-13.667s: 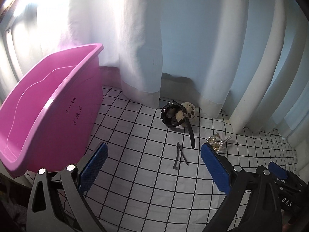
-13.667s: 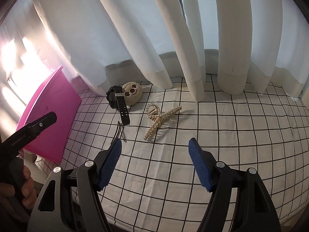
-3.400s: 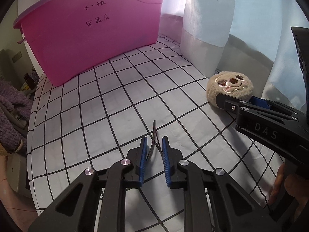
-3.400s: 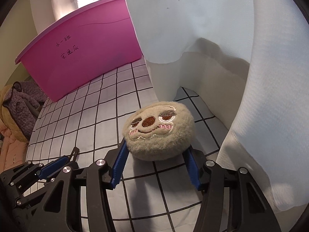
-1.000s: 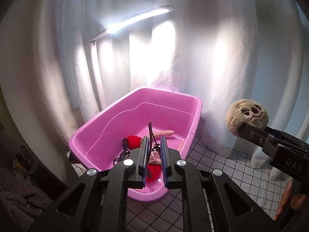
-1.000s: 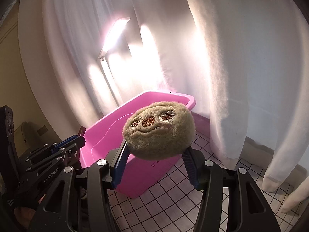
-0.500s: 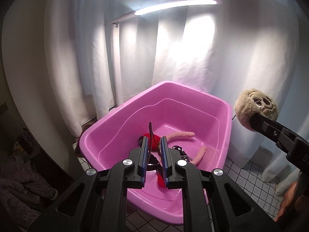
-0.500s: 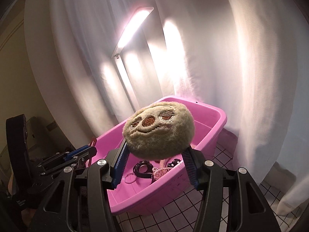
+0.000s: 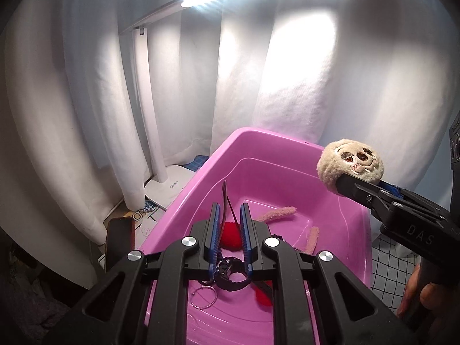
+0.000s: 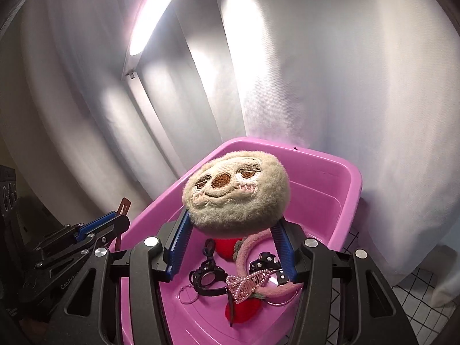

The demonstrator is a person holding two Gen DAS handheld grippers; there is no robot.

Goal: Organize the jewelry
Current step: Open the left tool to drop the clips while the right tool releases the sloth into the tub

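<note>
While both hover above the pink plastic bin (image 9: 184, 201), the left gripper (image 9: 230, 238) pinches a thin dark hair clip (image 9: 225, 198); the right gripper (image 10: 233, 241) clamps a beige plush sloth-face charm (image 10: 235, 192) over the bin's 3 o'clock rim.

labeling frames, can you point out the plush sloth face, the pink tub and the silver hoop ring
plush sloth face (image 10: 235, 191): right wrist view, on its embroidered face
pink tub (image 9: 287, 143): left wrist view, on the far rim
silver hoop ring (image 9: 213, 295): left wrist view, on its wire
</note>
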